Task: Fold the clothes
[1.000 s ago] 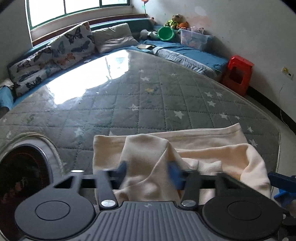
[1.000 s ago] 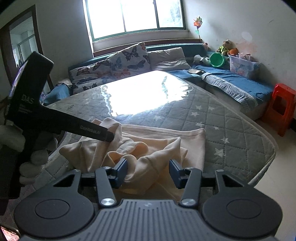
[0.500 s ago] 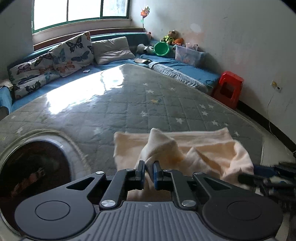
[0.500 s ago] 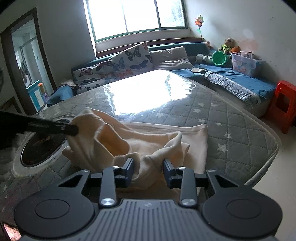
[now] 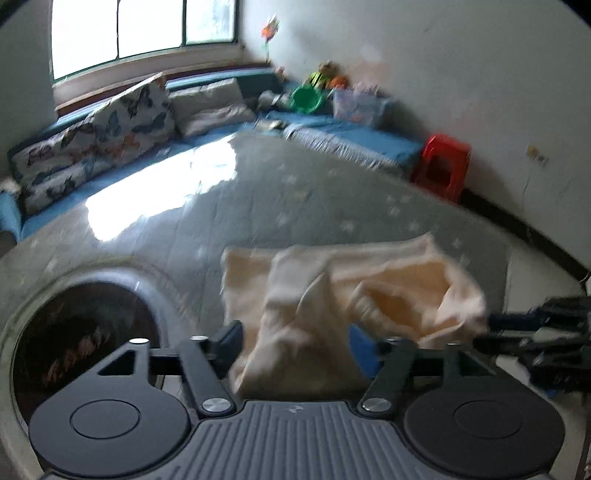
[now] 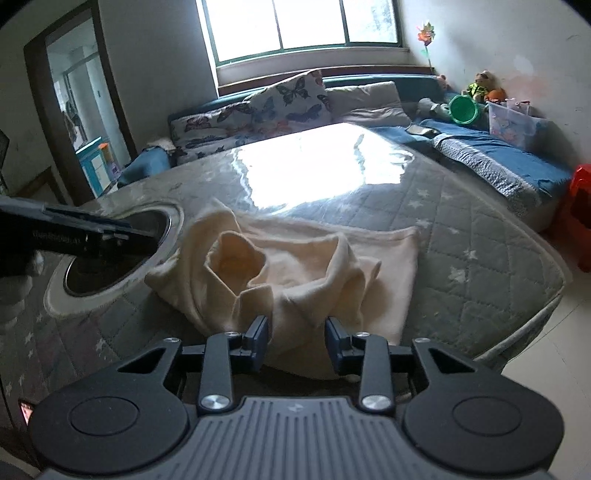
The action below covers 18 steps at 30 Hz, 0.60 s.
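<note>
Soft matt cream cloth garment [image 6: 295, 266] on a quilted, glossy plastic-covered mattress [image 6: 461, 236].

— What lay behind the grey quilted star-print mattress [image 6: 461, 236]?
— Butterfly-print cushions [image 6: 258, 114] under the bright window [image 6: 306, 26], beside a plain grey pillow [image 6: 369, 101].
— And to the right?
— A green plastic basin [image 6: 463, 109], a clear storage box [image 6: 515, 125] and a red plastic stool [image 5: 441, 170].
</note>
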Tool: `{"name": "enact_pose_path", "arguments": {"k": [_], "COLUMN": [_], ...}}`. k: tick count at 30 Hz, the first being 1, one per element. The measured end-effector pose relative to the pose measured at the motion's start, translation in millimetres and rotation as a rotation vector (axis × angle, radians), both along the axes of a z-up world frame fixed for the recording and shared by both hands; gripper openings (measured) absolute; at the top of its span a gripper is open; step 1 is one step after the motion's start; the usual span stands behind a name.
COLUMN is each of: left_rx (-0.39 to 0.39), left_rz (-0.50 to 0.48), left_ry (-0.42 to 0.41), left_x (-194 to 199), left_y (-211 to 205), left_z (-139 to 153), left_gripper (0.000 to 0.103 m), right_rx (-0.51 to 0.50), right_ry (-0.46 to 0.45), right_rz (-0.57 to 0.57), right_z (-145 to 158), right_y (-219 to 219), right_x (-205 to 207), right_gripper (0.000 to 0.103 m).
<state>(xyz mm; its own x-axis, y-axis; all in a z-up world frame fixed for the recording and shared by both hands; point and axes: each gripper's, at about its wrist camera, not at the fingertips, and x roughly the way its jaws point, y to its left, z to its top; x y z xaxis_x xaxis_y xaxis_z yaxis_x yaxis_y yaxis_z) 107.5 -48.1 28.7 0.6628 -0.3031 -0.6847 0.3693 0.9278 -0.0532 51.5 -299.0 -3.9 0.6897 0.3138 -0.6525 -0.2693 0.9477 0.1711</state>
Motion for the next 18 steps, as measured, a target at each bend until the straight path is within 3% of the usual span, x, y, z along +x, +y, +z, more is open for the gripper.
{"name": "enact_pose_path", "arguments": {"k": [2,6,11,13,15,16,18], "left_rx": [-0.021,-0.081,-0.097,-0.106,-0.083,-0.075,-0.079], "left_rz": [0.01,0.076,0.163,0.188,0.208,0.216,0.218], "left_ry": [0.0,0.067,0.141,0.185,0.209,0.224,0.263], "left_x": [11,45,81,89,93,95,96], "left_y": [-8,-18,-26,-24,-24,-23,-18], "left_z": [2,-1,-15,-24,-33,-37,-45], "left_gripper": [0.08,0.08,0.084,0.084,0.083,0.082,0.063], "right_rx": [0.016,0.043,0.044,0.032,0.026,0.024,0.017], "right_ry": [-0.007,-0.036,-0.03,0.004,0.026,0.033,0.031], "right_rz": [-0.014,-0.062,-0.108,-0.109,-0.091,-0.08,-0.065], "right_z": [5,14,9,-2,-11,-14,-17], "right_y": [-4,-12,-15,-13,-9,-7,-6], "right_x": [3,14,36,46,48,46,41], "right_gripper": [0.044,0.044,0.044,0.042,0.031,0.027,0.02]}}
